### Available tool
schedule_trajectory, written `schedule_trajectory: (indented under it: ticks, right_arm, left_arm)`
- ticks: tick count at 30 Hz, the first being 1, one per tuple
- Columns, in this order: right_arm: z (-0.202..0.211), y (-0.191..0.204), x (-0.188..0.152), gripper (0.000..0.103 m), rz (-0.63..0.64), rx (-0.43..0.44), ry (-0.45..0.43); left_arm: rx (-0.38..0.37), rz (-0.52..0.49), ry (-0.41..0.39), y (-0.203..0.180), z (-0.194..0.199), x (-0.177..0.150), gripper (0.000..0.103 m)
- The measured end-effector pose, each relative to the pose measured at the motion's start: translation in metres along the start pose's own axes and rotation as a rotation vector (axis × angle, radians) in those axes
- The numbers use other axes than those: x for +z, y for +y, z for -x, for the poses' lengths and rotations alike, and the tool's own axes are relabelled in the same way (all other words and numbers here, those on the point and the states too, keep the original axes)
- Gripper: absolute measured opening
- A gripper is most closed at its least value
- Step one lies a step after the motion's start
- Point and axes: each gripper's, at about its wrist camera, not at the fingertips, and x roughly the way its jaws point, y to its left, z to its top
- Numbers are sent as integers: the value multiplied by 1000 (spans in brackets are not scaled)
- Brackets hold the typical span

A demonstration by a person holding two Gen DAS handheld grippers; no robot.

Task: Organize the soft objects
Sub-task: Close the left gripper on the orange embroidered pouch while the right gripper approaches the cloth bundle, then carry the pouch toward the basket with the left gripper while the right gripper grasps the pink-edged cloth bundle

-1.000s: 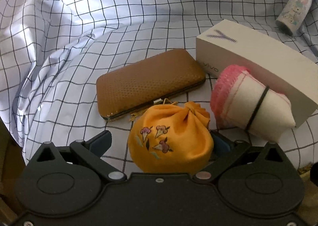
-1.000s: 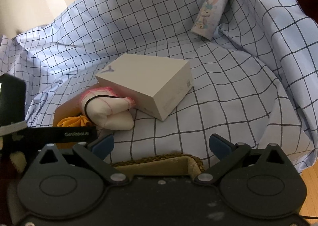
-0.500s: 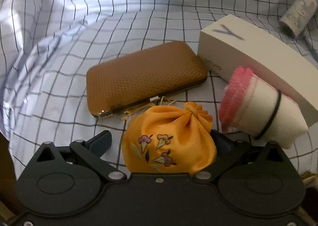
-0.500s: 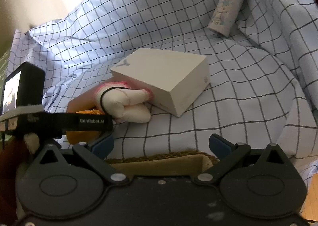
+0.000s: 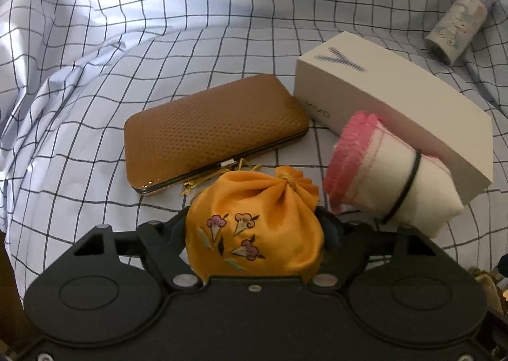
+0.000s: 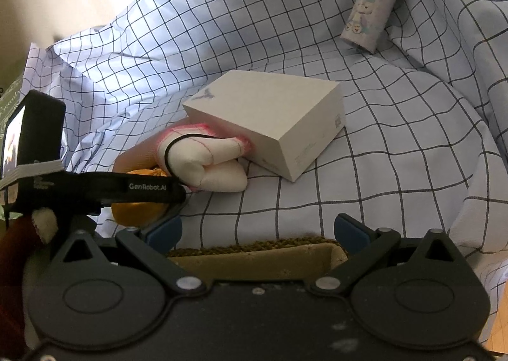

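Between the left gripper's (image 5: 254, 230) fingers, an orange pouch (image 5: 254, 227), drawn shut.

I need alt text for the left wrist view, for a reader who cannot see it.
The left hand-held gripper has just closed its jaws on an orange drawstring pouch lying on a checked cloth. Behind it lie a brown clutch case, a rolled white and pink towel and a white box.

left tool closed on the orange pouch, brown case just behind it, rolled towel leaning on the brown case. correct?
One error: the rolled towel leans on the white box, not the brown case. The left wrist view shows it. The left tool, which has just been closing, grips the orange pouch.
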Motion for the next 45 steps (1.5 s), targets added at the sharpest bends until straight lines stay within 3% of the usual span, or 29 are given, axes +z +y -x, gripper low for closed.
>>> schedule_trajectory:
  ticks: [12,25,34,42,45]
  right_arm:
    - [9,11,0,103,50,-61,-42]
    - [16,35,22,103,-36,-60,-55]
    - [-25,71,41,103,-114,-65,16]
    - [-73,89,52,103,-213,-171,81]
    - [-82,91,53,98,-217,-232,88]
  left_arm:
    - [-3,32,-42,3,22,-10,68]
    - [-1,81,-141,27,66,-26,68]
    - [73,118,-184,62,82,-46,68]
    - [67,141,-200,81,88,-56,68]
    - [61,160,-196,87,88,-58,68]
